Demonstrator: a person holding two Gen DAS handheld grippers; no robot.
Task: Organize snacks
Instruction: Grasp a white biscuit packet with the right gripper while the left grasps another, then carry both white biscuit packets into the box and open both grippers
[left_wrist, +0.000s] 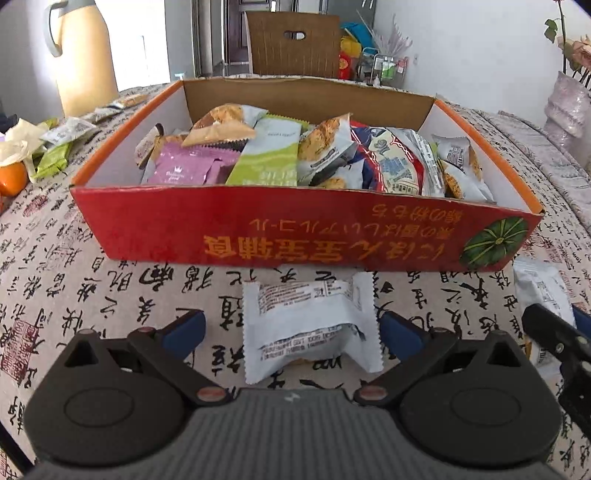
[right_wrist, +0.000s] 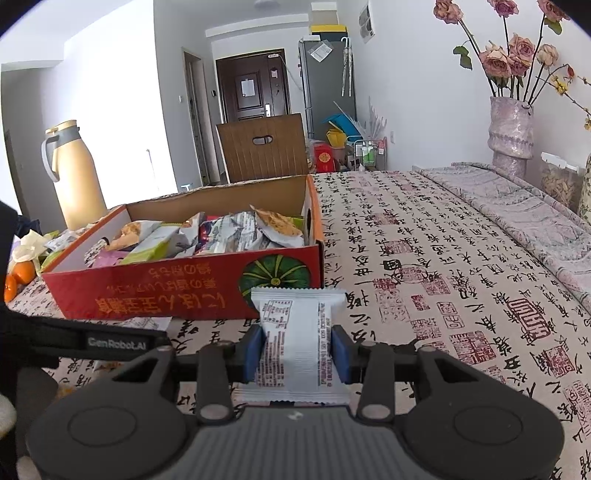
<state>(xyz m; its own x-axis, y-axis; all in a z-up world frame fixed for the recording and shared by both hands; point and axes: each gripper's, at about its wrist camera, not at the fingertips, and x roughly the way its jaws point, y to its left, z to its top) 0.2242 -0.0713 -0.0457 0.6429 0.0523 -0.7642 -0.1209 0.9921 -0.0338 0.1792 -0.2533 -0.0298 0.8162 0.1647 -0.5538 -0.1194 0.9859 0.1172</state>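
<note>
A red cardboard box stands on the patterned tablecloth, holding several snack packets. In front of it a white snack packet lies flat on the cloth. My left gripper is open around it, with a blue pad on each side; the left pad is clear of it and the right pad is close to its edge. My right gripper is shut on another white packet, held just off the box's near right corner. That gripper also shows at the right edge of the left wrist view.
Loose snack packets and oranges lie left of the box, beside a tall yellow flask. A vase of flowers and a jar stand at the far right. A wooden chair is behind the table.
</note>
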